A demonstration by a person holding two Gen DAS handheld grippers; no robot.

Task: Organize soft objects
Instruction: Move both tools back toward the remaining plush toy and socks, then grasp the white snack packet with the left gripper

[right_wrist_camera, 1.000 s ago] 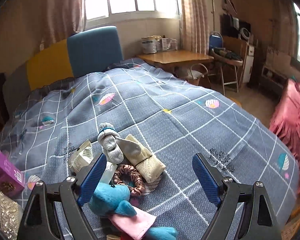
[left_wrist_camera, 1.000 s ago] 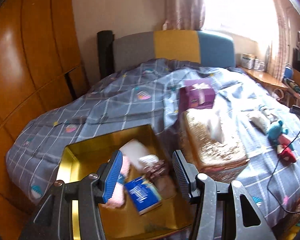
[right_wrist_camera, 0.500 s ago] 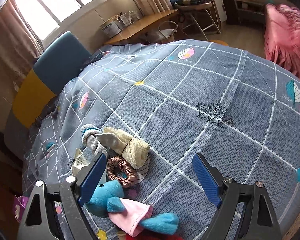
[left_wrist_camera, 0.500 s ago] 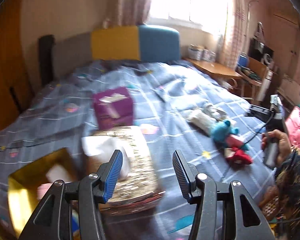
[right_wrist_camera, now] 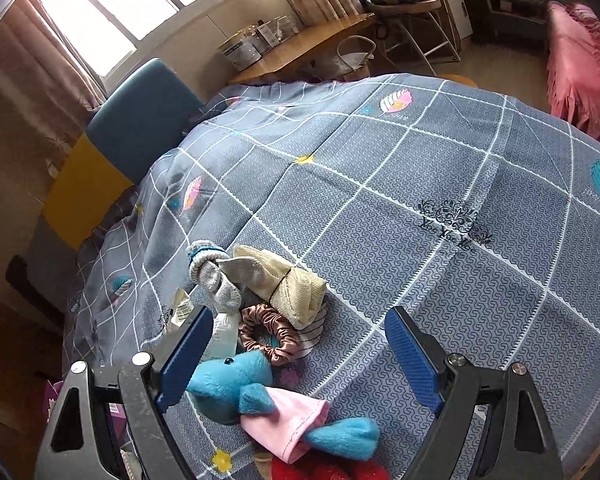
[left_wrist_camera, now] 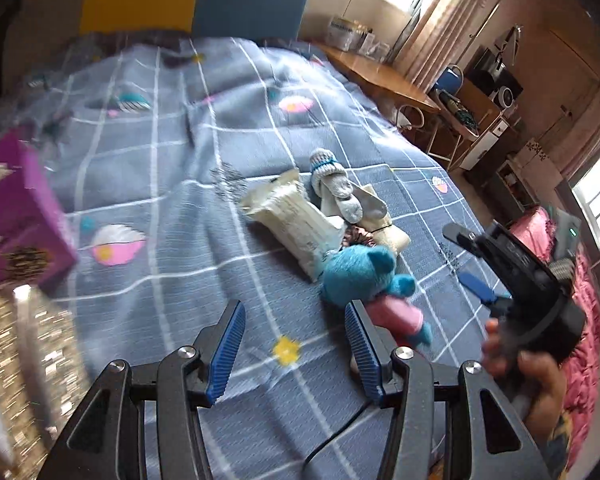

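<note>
While the left view was over the gold box a second ago, it now faces the pile — details below
change: left gripper (left_wrist_camera: 296, 350) has swung off the gold box of sorted items and across the bed to the loose pile; view is motion-blurred
right side: right gripper (right_wrist_camera: 298, 354) has rolled and settled, parked over the same pile
meaning: reads as a drop-off done and a return trip for the next soft item — blue plush looks like the nearest candidate
left gripper state: jaws about half apart, nothing between the pads, only quilt (left_wrist_camera: 148, 184) below
right gripper state: jaws spread wide, empty; blue plush lies under and between them, not pinched
pile location: mid-bed on the quilt, just ahead and right of the left gripper
blue plush (left_wrist_camera: 358, 270): fluffy teal, pink skirt, lying on its side
grey sock (left_wrist_camera: 334, 184): rolled, blue-striped cuff, resting on a cream cloth roll (right_wrist_camera: 292, 286)
scrunchie (right_wrist_camera: 266, 338): brown satin, touching the plush head
packet (left_wrist_camera: 296, 220): pale crinkled wrapper, beside the sock
red plush (right_wrist_camera: 324, 470): only an edge visible
other: purple box (left_wrist_camera: 18, 216) at left edge, sequinned box (left_wrist_camera: 24, 356) near left corner
</note>
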